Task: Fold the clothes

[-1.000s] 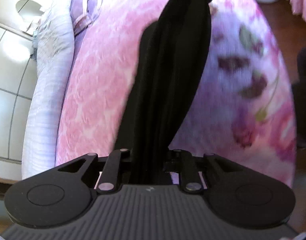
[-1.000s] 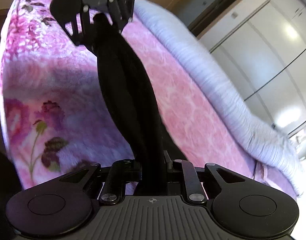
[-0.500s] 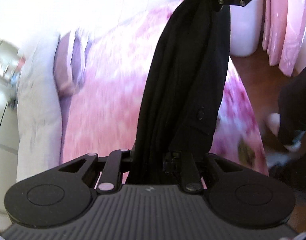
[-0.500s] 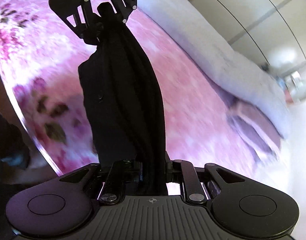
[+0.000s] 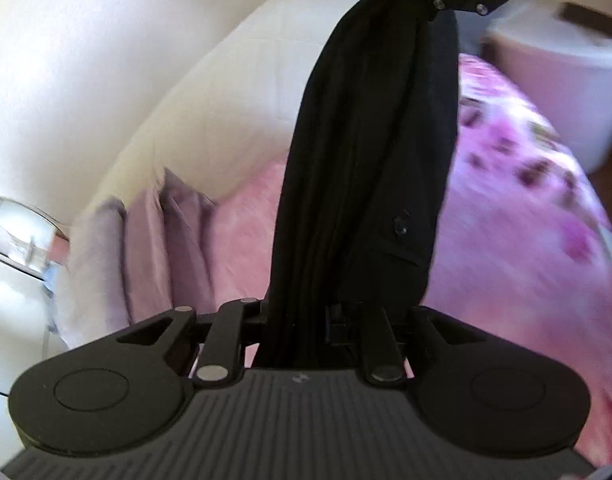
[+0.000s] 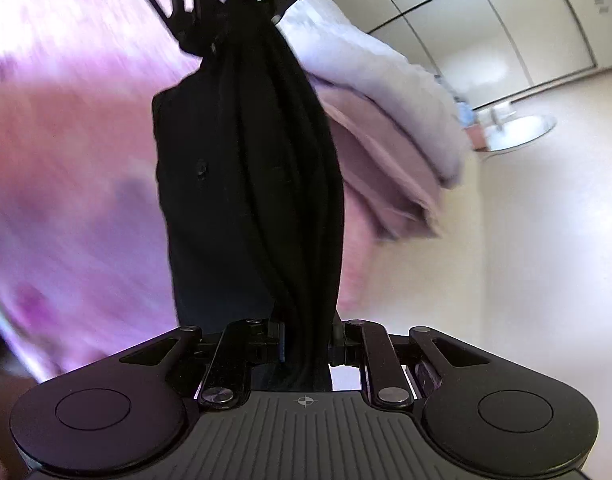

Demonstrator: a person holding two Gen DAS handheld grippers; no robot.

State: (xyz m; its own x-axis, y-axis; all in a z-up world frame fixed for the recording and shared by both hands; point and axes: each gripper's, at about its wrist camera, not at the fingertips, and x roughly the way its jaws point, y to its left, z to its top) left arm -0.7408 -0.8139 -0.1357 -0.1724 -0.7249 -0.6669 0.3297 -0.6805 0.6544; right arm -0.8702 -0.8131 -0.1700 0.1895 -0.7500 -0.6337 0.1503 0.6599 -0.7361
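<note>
Bedding is filling both views: a pink floral blanket [image 5: 526,216] is covering the bed, with a folded lilac quilt [image 6: 390,92] lying at two o'clock in the right wrist view. Black garment [image 5: 370,168] is hanging bunched above the blanket, stretching from six to twelve o'clock between the grippers. Left gripper [image 5: 294,320] and right gripper [image 6: 306,340] are each clamping narrowly on one end of it.

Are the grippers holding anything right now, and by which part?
Both hold one black garment: left gripper and right gripper each clamp a bunched end; which part cannot be told.
</note>
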